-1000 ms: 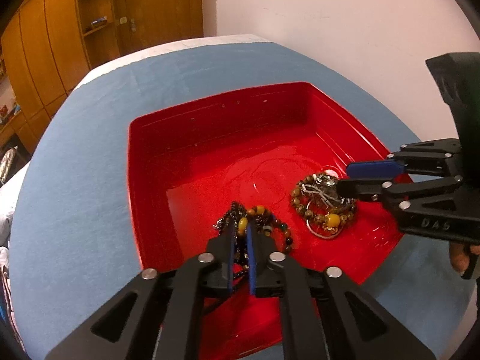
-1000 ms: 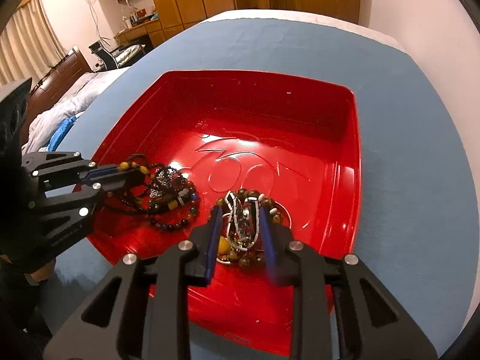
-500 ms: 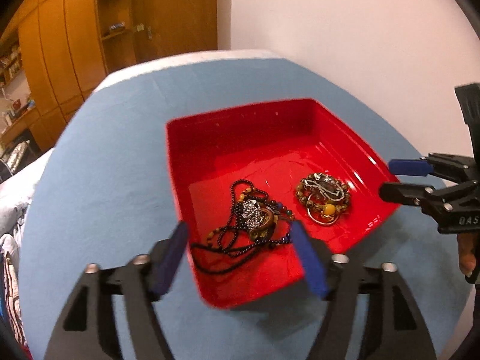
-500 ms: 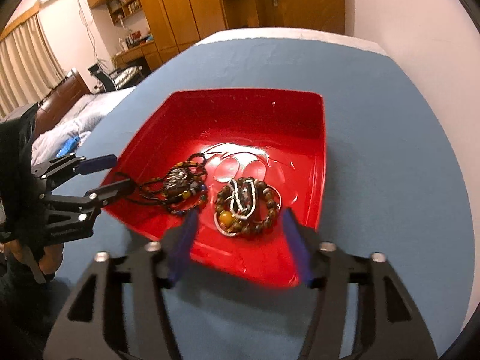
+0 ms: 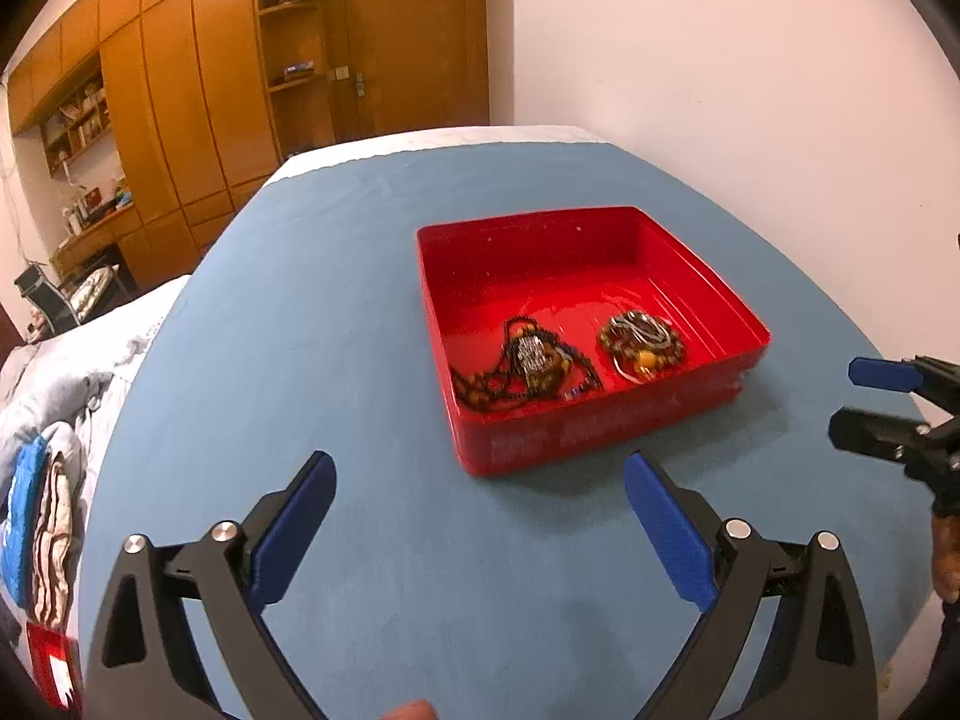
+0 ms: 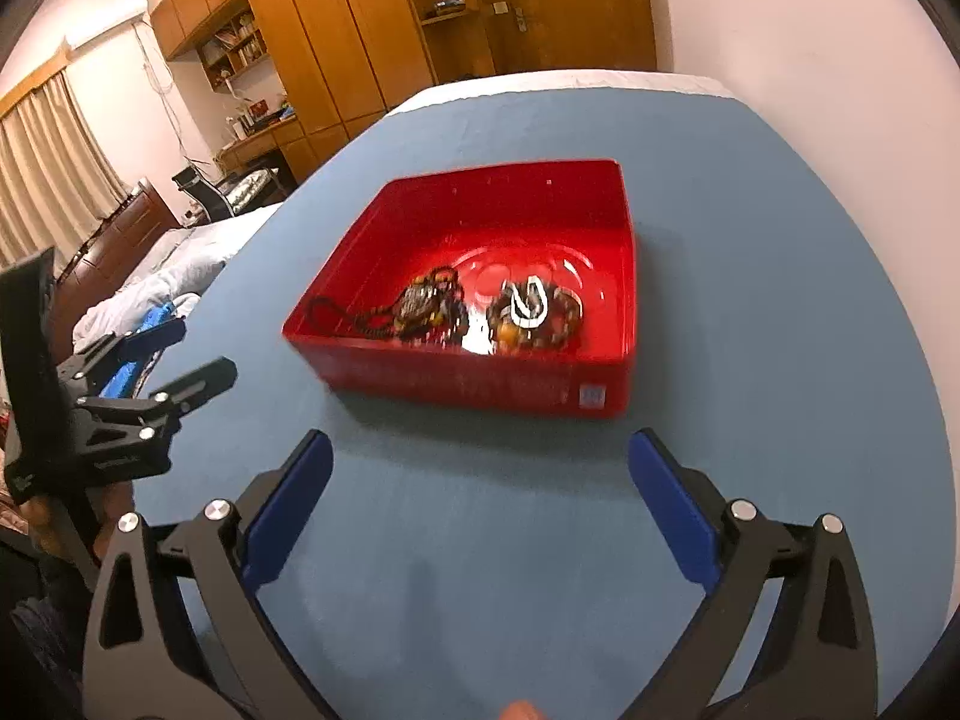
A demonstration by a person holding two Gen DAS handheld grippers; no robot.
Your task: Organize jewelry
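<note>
A red tray sits on the blue table. In it lie a dark bead necklace with a pendant on the left and a coil of brown bead bracelets on the right. My left gripper is open and empty, pulled back in front of the tray; it shows from the side in the right wrist view. My right gripper is open and empty, also back from the tray; it shows at the right edge of the left wrist view.
The blue tablecloth covers a table against a white wall. A bed with bedding lies to the left. Wooden wardrobes and a door stand at the back.
Both grippers let go of the jewelry in the tray, opened wide and drew back toward me. The necklace and bracelets now lie free in the tray.
</note>
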